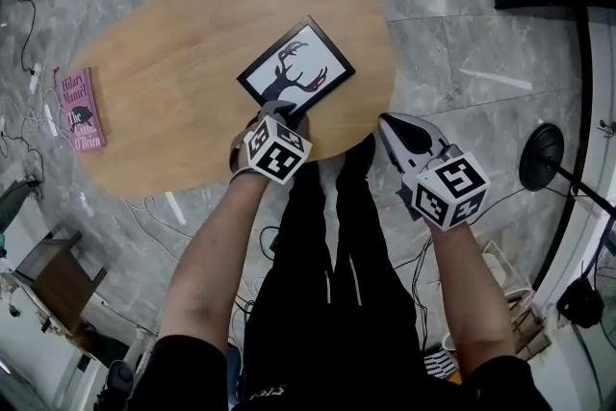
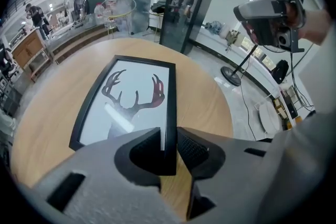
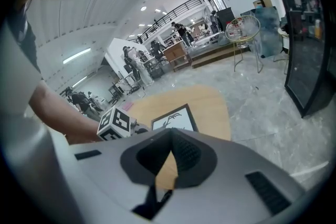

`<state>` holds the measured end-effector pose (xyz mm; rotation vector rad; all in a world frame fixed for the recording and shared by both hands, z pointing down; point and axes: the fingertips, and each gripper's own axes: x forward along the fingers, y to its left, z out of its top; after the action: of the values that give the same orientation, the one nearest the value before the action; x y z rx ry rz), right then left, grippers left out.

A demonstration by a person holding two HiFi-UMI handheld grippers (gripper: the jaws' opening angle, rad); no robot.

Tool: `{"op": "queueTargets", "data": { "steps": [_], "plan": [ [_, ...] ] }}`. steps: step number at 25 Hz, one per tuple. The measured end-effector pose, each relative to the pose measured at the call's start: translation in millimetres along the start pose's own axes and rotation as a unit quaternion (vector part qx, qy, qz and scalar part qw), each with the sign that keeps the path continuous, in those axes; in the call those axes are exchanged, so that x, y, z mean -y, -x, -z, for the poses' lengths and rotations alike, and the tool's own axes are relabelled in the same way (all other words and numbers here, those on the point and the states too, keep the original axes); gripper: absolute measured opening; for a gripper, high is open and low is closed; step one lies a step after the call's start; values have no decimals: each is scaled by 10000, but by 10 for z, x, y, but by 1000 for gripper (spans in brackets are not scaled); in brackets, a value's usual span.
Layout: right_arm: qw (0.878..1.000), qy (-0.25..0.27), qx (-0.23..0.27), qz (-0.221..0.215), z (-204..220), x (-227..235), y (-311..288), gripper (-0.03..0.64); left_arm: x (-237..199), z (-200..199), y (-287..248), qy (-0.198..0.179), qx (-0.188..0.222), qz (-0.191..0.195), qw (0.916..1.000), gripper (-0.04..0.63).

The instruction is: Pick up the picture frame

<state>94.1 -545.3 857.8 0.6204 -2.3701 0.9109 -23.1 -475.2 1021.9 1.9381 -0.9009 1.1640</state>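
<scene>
Left gripper view: left gripper (image 2: pixel 169 140), fingers slightly apart, with the corner rail of the picture frame (image 2: pixel 131 105) between them; the frame lies flat on the wooden table (image 2: pixel 202 99), unlifted. Right gripper (image 3: pixel 169 136), fingers together, empty. Clamping and lifting remain.

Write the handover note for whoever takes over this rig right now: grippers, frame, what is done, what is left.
Left gripper: open, its jaws straddle the near right edge of the picture frame. There is a sliver of gap at one pad, so it is not clamped.
Right gripper: shut, empty, held beside the table, off its edge.
Frame: lies flat, face up, on the wooden table.
Done: left jaws lined up on the edge.
Left: close on the edge and lift the frame.
</scene>
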Motion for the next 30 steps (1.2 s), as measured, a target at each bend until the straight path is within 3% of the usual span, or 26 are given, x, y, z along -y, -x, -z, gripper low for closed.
{"op": "queueTargets", "data": {
  "steps": [7,16,22,30],
  "plan": [
    [9997,-220,86,90,66,22,30,6,2,-9,-1,1,54,-234,9997,97],
    [9993,-281,181,169,-12,63,34,6,64,-15,-30,-139,-241,-50,9996,78],
    [9993,-293,180,173,15,52,49,6,63,-3,-76,-590,-423,-256,9970,80],
    [9994,-270,110,170,37,7,136,6,41,-38,-68,-136,-263,-241,9993,67]
  ]
}}
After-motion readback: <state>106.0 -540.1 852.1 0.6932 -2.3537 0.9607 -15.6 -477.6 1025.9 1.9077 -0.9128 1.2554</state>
